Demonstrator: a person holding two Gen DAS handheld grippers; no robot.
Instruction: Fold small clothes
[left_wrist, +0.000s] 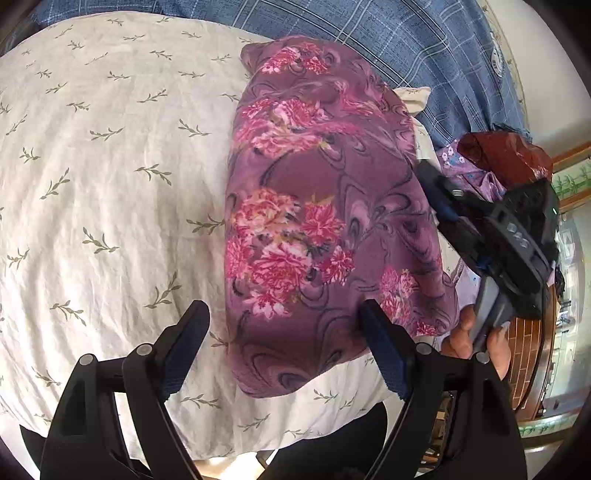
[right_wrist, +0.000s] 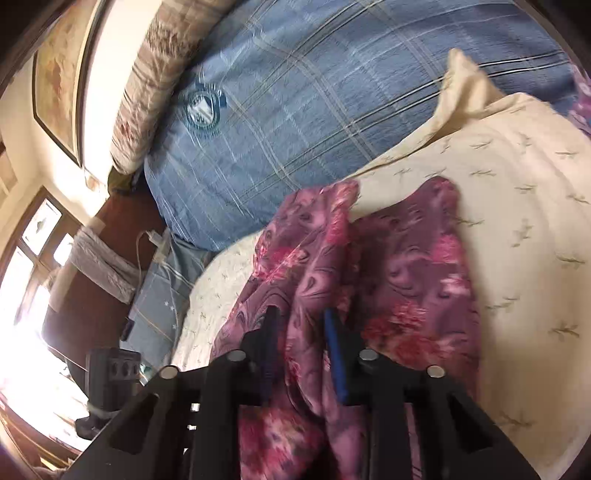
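The right wrist view is motion-blurred, so the weave and edges of the purple floral garment (right_wrist: 369, 280) are hard to make out there, and its lower part runs out of view behind the gripper body. In the left wrist view a second, paler lilac cloth (left_wrist: 476, 177) and a dark red bundle (left_wrist: 506, 155) are mostly hidden behind the right gripper (left_wrist: 439, 206).

One floral garment shows, and two grippers. It lies on a cream leaf-print sheet (left_wrist: 110, 147) spread over the bed, towards the sheet's right side. The left gripper (left_wrist: 284, 343) hovers at the garment's near edge with its jaws wide apart, holding nothing. The right gripper (right_wrist: 301, 332) has its jaws drawn in on a raised fold of the garment, gripping it.

Beyond the sheet lies a blue plaid quilt (right_wrist: 295, 110) with a round crest, and a patterned pillow (right_wrist: 155, 74). A framed picture (right_wrist: 59, 81) hangs on the wall, and bright windows (right_wrist: 33, 240) are washed out.
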